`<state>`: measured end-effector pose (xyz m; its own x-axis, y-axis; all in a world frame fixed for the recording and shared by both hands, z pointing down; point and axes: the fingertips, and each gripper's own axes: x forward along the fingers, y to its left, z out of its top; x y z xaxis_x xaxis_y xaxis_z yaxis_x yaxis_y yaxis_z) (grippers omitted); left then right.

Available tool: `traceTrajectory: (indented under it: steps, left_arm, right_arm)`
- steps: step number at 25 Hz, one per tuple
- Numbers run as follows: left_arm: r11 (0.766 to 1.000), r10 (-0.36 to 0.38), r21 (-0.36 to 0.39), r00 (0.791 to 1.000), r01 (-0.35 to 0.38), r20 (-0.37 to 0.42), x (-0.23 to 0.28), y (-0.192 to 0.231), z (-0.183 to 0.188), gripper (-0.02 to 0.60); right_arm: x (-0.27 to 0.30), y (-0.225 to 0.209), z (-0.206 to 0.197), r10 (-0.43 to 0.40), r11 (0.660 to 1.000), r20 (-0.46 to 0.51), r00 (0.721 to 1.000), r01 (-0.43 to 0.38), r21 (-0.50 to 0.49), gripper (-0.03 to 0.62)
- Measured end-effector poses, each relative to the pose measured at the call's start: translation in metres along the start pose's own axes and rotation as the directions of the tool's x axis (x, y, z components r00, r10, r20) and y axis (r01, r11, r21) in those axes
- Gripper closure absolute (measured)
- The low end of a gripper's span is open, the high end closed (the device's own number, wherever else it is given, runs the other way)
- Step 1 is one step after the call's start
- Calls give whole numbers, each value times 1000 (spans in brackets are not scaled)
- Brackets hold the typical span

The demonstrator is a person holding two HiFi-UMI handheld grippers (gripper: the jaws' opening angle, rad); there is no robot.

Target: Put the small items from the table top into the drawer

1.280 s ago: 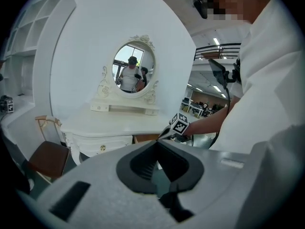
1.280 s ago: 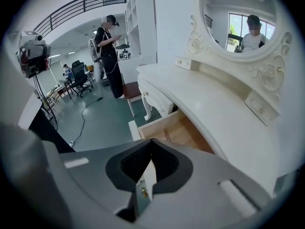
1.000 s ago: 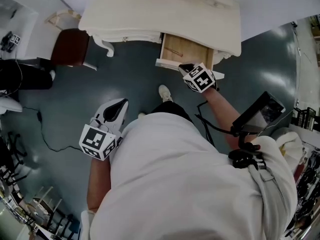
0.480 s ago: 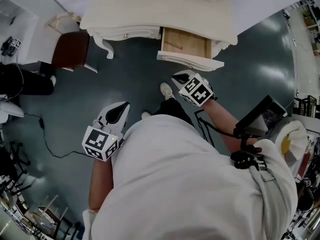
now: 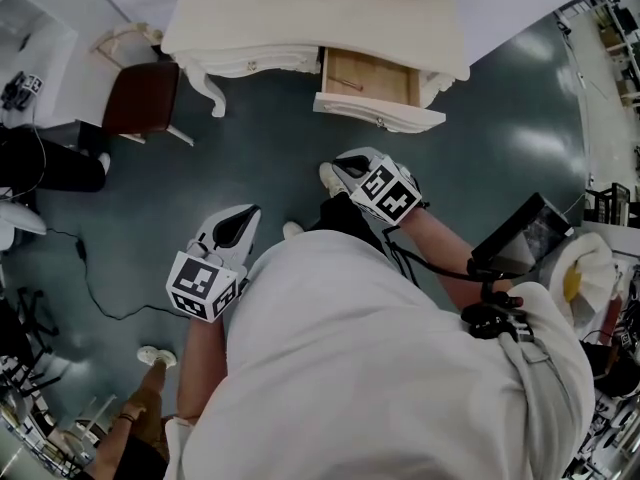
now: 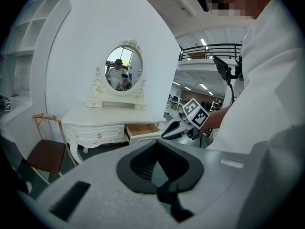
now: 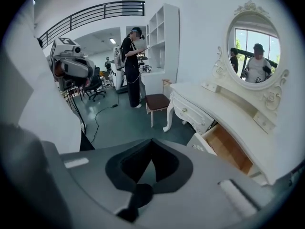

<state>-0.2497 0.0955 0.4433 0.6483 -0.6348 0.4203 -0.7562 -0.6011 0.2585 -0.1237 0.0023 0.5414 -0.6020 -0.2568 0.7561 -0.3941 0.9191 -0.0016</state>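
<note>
The white dressing table [image 5: 300, 18] stands at the top of the head view, and its wooden drawer [image 5: 372, 78] is pulled open. A thin reddish item [image 5: 347, 84] lies inside the drawer. My right gripper [image 5: 338, 160] hangs over the floor a short way in front of the drawer, shut and holding nothing. My left gripper [image 5: 249, 210] is lower left, beside the person's body, also shut with nothing in it. The left gripper view shows the drawer [image 6: 142, 129] and the right gripper [image 6: 167, 133]. In the right gripper view the drawer [image 7: 228, 149] lies at the right.
A brown-seated chair [image 5: 145, 96] stands left of the table. A black cable [image 5: 100, 288] trails over the dark floor. Another person's leg and shoe [image 5: 150, 358] show at the lower left. A person [image 7: 133, 66] stands by white shelves [image 7: 162, 32].
My right gripper has drawn back from the drawer's front toward the person's body. The table has slid up and away in the view. Another person's leg has come in at the lower left.
</note>
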Motion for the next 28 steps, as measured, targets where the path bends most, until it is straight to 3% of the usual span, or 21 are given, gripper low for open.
traceTrajectory:
  steps: [28]
  left_arm:
    - [1000, -10, -20, 1000, 10, -9, 5, -1, -5, 580]
  right_arm:
    - [-3, 15, 14, 28, 997, 11, 1000, -27, -70, 594]
